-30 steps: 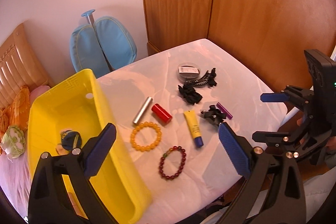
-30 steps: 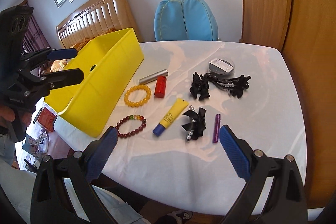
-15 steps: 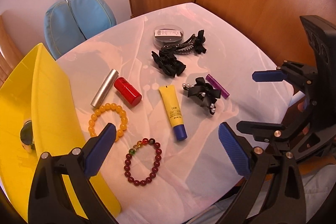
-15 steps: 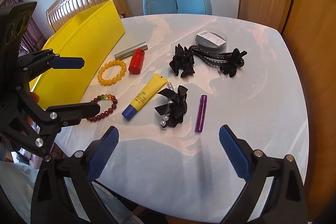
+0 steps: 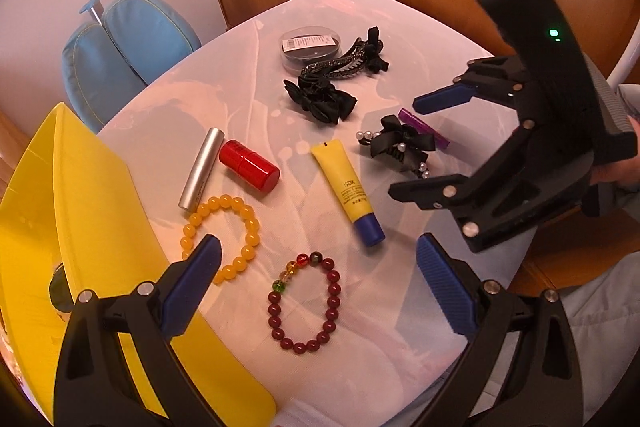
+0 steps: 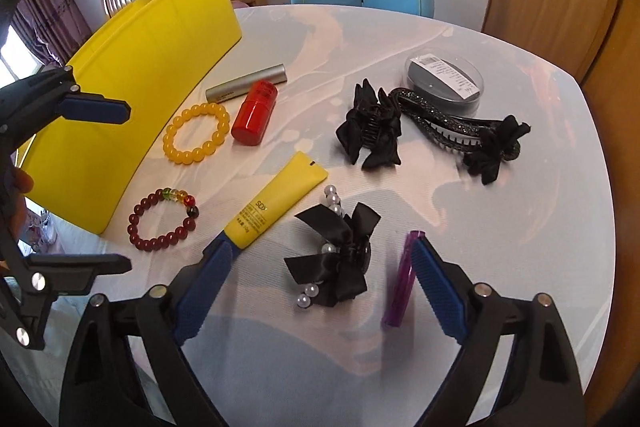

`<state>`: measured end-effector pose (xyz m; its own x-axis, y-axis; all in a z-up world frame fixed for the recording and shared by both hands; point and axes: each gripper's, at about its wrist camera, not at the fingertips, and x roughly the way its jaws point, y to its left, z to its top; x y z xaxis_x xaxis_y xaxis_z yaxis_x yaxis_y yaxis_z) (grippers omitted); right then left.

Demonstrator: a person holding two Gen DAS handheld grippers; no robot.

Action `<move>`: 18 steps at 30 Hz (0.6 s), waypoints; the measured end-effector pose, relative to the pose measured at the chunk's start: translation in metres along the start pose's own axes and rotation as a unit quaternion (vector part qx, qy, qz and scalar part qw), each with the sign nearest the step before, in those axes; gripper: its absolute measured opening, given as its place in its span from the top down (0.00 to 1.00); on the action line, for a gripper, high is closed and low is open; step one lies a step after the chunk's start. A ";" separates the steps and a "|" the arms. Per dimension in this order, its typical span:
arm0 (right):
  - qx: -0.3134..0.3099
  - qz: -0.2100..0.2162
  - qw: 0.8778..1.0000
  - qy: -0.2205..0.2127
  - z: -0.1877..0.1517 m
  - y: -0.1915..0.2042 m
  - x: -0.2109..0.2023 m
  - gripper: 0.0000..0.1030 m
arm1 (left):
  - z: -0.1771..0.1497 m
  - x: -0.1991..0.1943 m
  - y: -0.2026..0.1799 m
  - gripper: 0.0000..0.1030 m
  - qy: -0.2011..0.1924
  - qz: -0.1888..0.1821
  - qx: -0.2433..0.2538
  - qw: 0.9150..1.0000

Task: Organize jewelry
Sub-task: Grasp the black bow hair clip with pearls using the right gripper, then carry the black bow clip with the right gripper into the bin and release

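- The right gripper (image 6: 322, 269) points down at the near part of the white table (image 6: 520, 227); its jaws have just been closing yet stand well apart, pads pressing on nothing.
- Between those jaws lies a black bow clip (image 6: 334, 259), satin loops strung with white pearls; the purple tube (image 6: 400, 291) lies just beside the right pad.
- The left gripper (image 5: 318, 269) hangs wide open over the table's near edge, holding nothing.
- Between its pads lies the red bracelet (image 5: 306, 301): dark red round beads, with a few green, amber and clear ones at its far side.
- The yellow bracelet (image 5: 222, 235), a ring of glossy amber beads, lies just beyond the left pad, near the yellow bin (image 5: 100, 227).
- Past it lie a silver tube (image 5: 202, 169) and a red cylinder (image 5: 250, 167), side by side and close.
- A yellow tube (image 5: 346, 189) with a blue cap lies in the middle of the table.
- Farther off are a black bow (image 5: 320, 99), a long black claw clip (image 5: 344, 63) and a round clear box (image 5: 310, 47).
- A blue chair (image 5: 128, 47) stands behind the table.
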<state>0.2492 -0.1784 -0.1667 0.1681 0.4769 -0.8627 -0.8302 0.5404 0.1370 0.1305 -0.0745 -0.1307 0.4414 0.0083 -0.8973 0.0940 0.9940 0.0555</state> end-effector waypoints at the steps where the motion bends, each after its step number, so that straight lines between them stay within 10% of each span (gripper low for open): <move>1: 0.000 -0.002 1.000 0.005 0.001 0.000 0.004 0.31 | 0.000 -0.001 0.000 0.07 -0.001 -0.002 0.001 1.000; 3: -0.003 -0.012 1.000 0.013 0.001 0.000 0.012 0.35 | -0.001 -0.002 0.001 0.07 -0.003 -0.002 0.000 1.000; 6: -0.015 -0.029 0.999 0.026 -0.001 0.001 0.019 0.71 | 0.000 -0.003 0.002 0.07 -0.008 -0.002 -0.006 1.000; 18: 0.014 -0.040 0.998 -0.047 -0.019 -0.011 -0.064 0.72 | 0.013 -0.026 -0.018 0.07 -0.046 -0.006 -0.015 0.999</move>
<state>0.2373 -0.2281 -0.1219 0.2828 0.4943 -0.8220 -0.7970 0.5980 0.0854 0.1284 -0.0941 -0.1027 0.5199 -0.0127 -0.8541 0.0747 0.9967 0.0307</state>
